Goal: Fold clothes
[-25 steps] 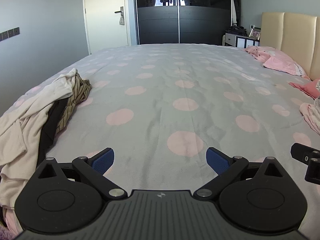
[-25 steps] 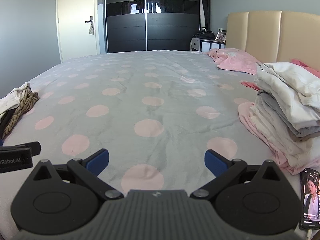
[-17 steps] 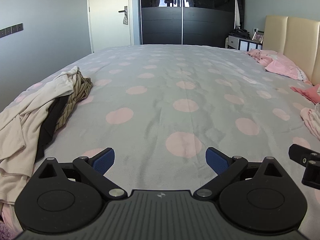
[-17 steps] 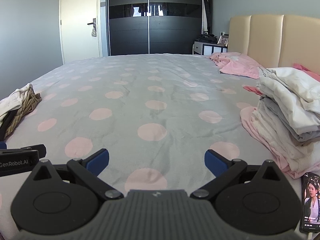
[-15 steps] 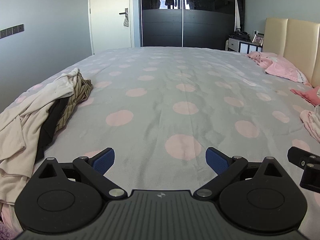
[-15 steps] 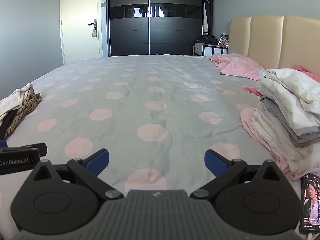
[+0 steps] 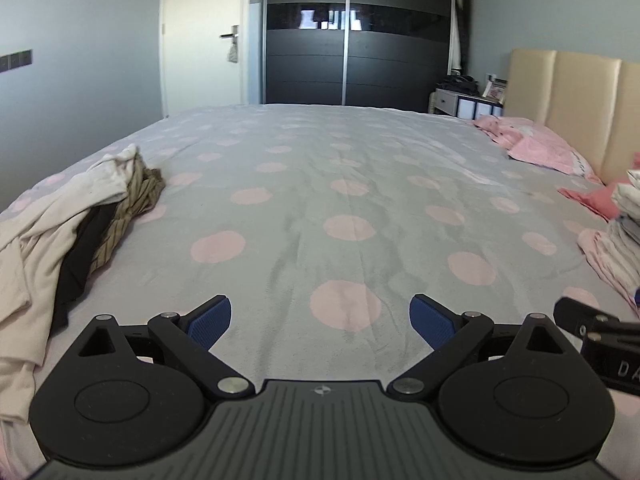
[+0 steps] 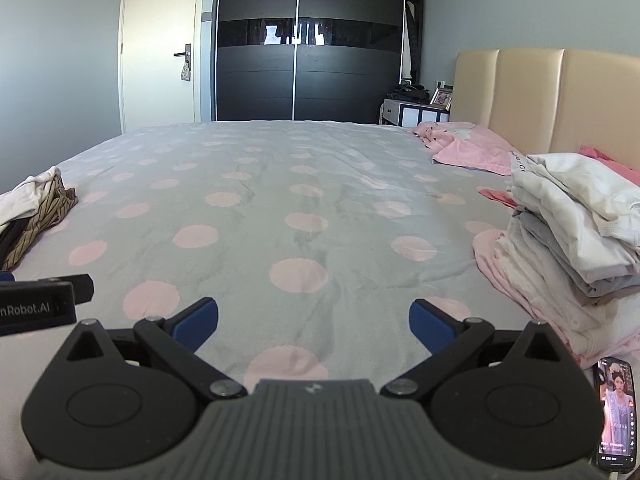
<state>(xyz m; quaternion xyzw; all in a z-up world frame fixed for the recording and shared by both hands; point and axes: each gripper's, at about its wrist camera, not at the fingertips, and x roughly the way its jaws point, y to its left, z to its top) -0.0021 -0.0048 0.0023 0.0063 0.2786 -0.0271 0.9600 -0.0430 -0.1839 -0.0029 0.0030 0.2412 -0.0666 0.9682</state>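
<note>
A heap of unfolded clothes [image 7: 68,216], cream, black and striped brown, lies on the bed's left side; its far end shows in the right wrist view [image 8: 36,204]. A stack of folded clothes [image 8: 568,240], white, grey and pink, stands on the right side; its edge shows in the left wrist view [image 7: 624,228]. My left gripper [image 7: 320,320] is open and empty, low over the grey spotted bedspread [image 7: 320,184]. My right gripper [image 8: 314,318] is open and empty over the same spread, left of the stack.
A phone [image 8: 614,412] with a lit screen lies by the folded stack. Pink bedding [image 8: 464,146] lies by the beige headboard [image 8: 560,96]. A dark wardrobe [image 8: 304,40] and a white door [image 8: 160,44] stand beyond the bed.
Both grippers have tilted up a little, so the views show more wall and wardrobe. Both stay open and empty. The clothes have not moved.
</note>
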